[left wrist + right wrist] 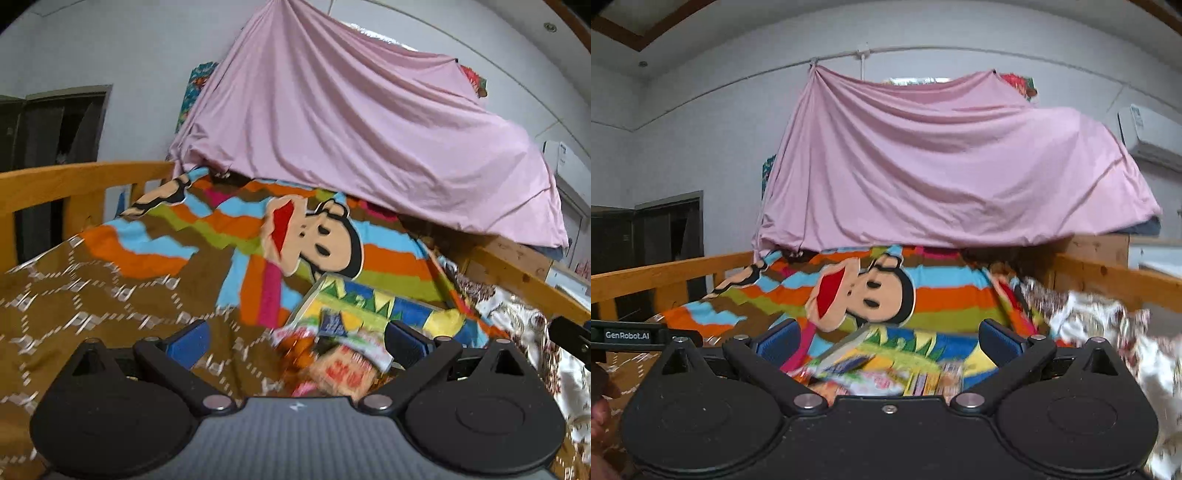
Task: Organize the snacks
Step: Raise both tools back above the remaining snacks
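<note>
A blurred pile of snack packets (332,365) lies on a bed, low in the left wrist view, in red, orange, white and pink wrappers. The pile sits between the two blue-padded fingers of the left gripper (295,341), whose jaws stand wide apart and grip nothing. Just behind the packets rests a flat colourful box (373,306) printed with green and yellow triangles on blue, tilted up at its far edge.

In the right wrist view the same snack packets (882,380) and box (908,343) lie between the fingers of the right gripper (888,343), whose jaws are also spread wide and hold nothing. Motion blur hides any wording on the wrappers.

Everything rests on a striped blanket (207,236) in orange, blue, green and brown, bearing a large cartoon monkey face (317,240). A brown patterned cover (92,306) lies to the left, and a white floral cloth (535,332) to the right. A wooden bed rail (74,181) runs along the left side. A large pink sheet (351,129) hangs across the far end of the bed, against a pale wall. An air conditioner (1148,136) is mounted high on the right.
</note>
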The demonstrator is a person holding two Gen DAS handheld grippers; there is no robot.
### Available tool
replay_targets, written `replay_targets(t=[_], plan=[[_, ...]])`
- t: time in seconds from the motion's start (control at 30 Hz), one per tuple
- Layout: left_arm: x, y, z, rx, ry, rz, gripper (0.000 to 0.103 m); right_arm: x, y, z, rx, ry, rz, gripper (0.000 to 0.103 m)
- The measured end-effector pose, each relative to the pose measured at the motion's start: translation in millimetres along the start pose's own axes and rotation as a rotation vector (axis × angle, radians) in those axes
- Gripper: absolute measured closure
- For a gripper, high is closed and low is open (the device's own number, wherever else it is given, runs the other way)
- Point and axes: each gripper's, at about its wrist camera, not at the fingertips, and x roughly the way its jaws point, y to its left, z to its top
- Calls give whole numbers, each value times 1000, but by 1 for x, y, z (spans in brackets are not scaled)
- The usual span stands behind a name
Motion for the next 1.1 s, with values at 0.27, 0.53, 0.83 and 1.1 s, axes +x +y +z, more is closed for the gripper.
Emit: replay_targets(t=[0.27, 0.53, 0.83, 1.1], plan=[[-23, 11, -9, -33, 59, -4, 1, -43, 11, -8, -5, 16, -23, 1], [-47, 8, -19, 11, 86, 10, 1, -62, 23, -14, -28, 54, -31, 1], [-58, 4, -30, 41, 118, 21, 1, -58, 31, -20, -54, 129, -45, 1], [-61, 8, -31, 42, 142, 24, 1, -51, 31, -23, -57, 179, -62, 1]])
